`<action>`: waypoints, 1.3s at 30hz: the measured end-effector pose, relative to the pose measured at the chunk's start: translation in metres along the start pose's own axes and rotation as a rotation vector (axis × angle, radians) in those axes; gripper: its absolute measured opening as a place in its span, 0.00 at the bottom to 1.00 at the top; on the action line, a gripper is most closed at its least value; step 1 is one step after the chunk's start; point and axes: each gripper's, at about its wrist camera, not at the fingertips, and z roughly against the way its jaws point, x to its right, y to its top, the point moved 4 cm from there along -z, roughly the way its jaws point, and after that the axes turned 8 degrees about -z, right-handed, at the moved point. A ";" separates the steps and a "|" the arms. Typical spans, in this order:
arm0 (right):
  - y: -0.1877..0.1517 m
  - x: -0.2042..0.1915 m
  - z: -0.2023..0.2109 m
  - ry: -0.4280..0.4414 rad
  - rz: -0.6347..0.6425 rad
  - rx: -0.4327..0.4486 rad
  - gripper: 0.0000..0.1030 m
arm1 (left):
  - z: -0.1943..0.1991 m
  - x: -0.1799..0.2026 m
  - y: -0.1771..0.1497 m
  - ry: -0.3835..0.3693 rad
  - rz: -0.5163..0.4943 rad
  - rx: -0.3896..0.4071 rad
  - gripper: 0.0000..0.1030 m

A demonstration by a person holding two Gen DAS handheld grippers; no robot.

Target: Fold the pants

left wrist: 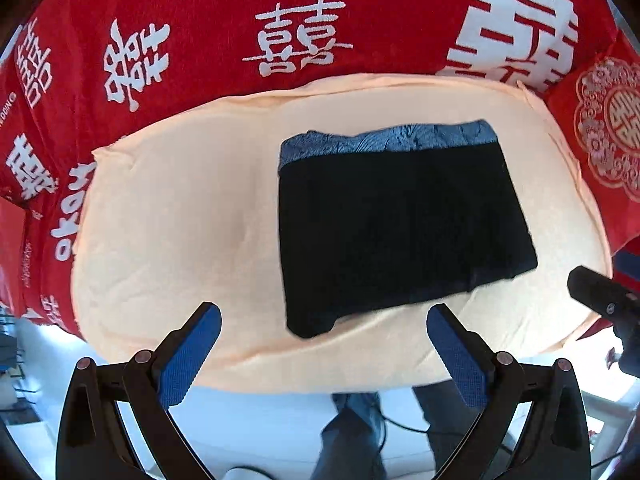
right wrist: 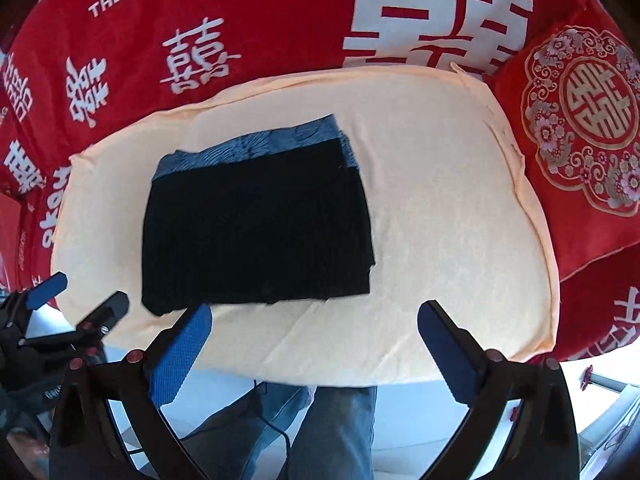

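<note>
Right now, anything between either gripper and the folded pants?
Nothing visible. The folded black pants lie alone on the peach cloth. Left gripper and right gripper are both open and empty above the cloth's near edge.

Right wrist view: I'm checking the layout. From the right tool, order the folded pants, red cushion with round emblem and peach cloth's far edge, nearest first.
From the right tool:
1. Folded pants, just ahead, left of centre.
2. Peach cloth's far edge, beyond the pants.
3. Red cushion, far right; close to second, hard to separate.
</note>
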 end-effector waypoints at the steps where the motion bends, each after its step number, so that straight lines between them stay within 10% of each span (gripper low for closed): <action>1: -0.003 -0.003 0.003 0.000 0.003 -0.006 1.00 | 0.001 -0.001 -0.003 0.005 -0.002 -0.009 1.00; 39: -0.004 -0.030 0.020 -0.076 0.101 -0.013 1.00 | 0.026 0.002 -0.023 -0.005 0.011 -0.038 1.00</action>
